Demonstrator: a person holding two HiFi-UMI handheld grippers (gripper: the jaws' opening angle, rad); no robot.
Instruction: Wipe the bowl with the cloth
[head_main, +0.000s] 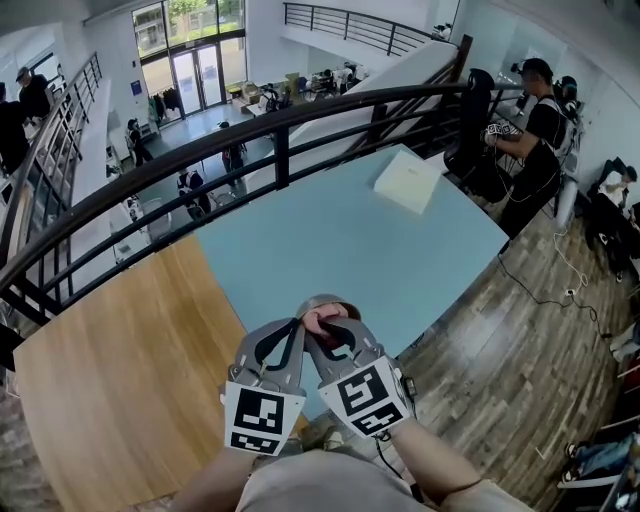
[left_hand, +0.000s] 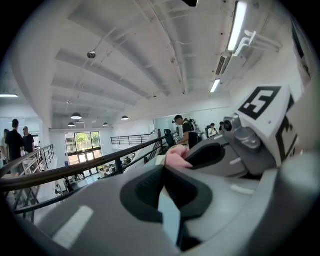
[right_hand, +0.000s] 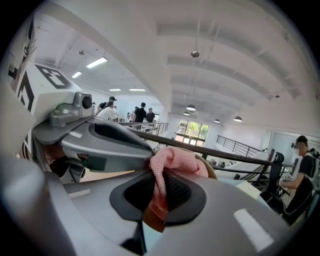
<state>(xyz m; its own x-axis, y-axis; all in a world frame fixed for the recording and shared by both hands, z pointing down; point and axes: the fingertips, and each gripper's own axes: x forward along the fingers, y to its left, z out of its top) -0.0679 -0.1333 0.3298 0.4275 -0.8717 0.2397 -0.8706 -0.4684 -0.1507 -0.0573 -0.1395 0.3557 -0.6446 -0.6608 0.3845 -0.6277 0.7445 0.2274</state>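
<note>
Nearest us, above the pale blue tabletop (head_main: 400, 250), the left gripper (head_main: 294, 326) and right gripper (head_main: 322, 332) meet tip to tip. We find the right jaws clamped on a pink knitted cloth (right_hand: 172, 162), bunched against the small round tan-rimmed bowl (head_main: 328, 301). The left jaws pinch narrowly on its thin wall. Black-and-white square markers (head_main: 262, 415) face up. Farther off lies a flat cream box (head_main: 410, 180).

A white box (head_main: 410, 180) is lying near the far corner of the blue counter (head_main: 360, 250). A dark railing (head_main: 250, 125) is curving along behind the counter. A person in black (head_main: 535, 130) is standing beside a black chair (head_main: 478, 130) on the wood floor (head_main: 520, 340).
</note>
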